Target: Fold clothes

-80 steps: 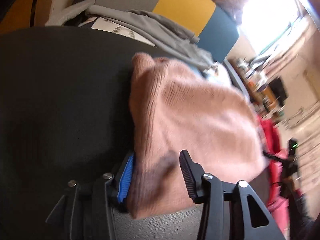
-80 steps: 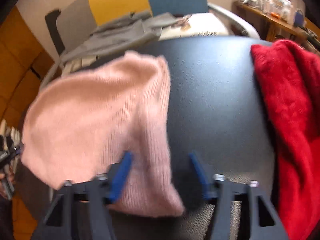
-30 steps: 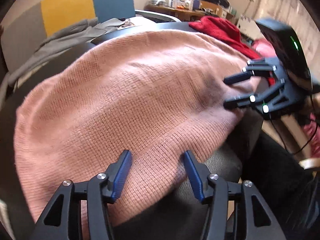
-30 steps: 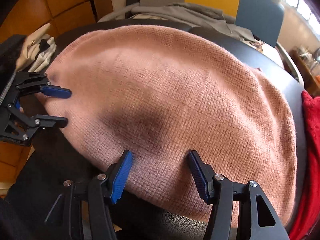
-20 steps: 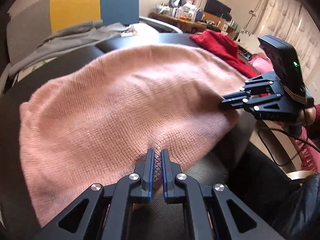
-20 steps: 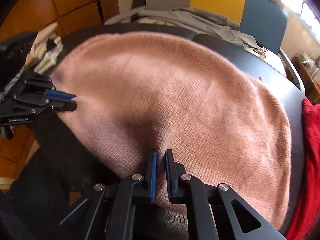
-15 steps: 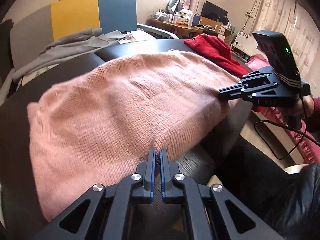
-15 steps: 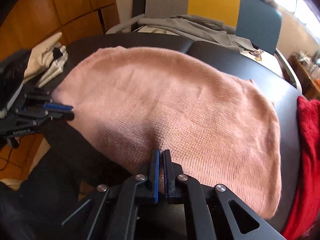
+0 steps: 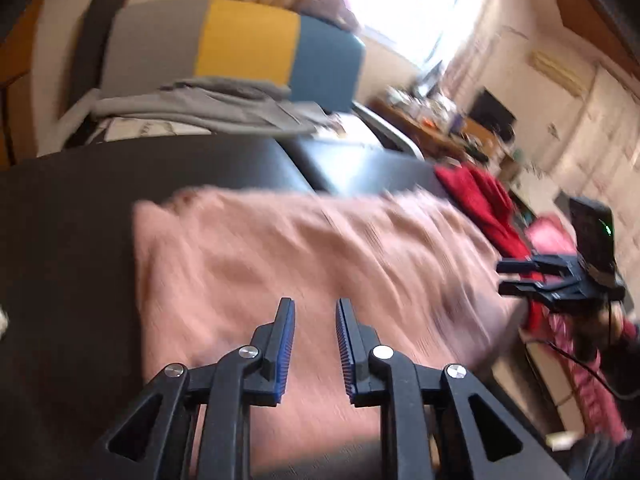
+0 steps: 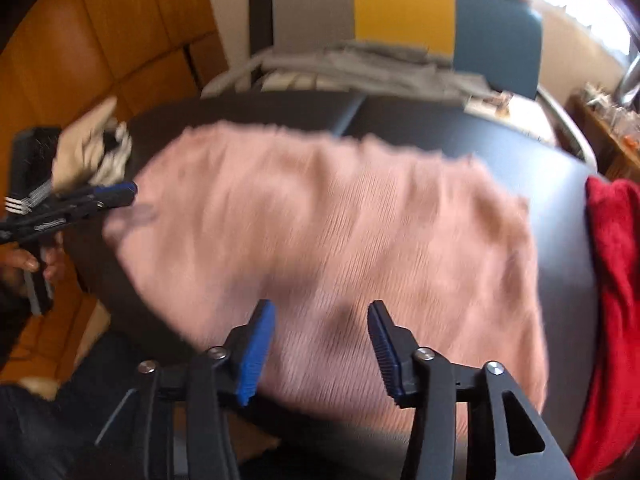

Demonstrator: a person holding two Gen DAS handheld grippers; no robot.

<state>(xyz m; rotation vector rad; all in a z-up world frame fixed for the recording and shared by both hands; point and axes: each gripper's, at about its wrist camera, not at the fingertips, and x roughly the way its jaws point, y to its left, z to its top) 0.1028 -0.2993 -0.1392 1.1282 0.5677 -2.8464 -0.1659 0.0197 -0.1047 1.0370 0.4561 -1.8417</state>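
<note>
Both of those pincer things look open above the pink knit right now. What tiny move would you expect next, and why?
Probably a short reach to grip one side edge of the pink sweater for the next fold. It lies spread on the dark table, and both the left tool and the right tool are open and holding nothing. Motion blur hides the exact edges.

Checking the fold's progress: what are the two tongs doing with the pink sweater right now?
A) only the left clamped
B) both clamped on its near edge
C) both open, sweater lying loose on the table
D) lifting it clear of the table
C: the left tongs and right tongs both show a gap between their blue pads, and the pink sweater lies spread on the black table.
</note>
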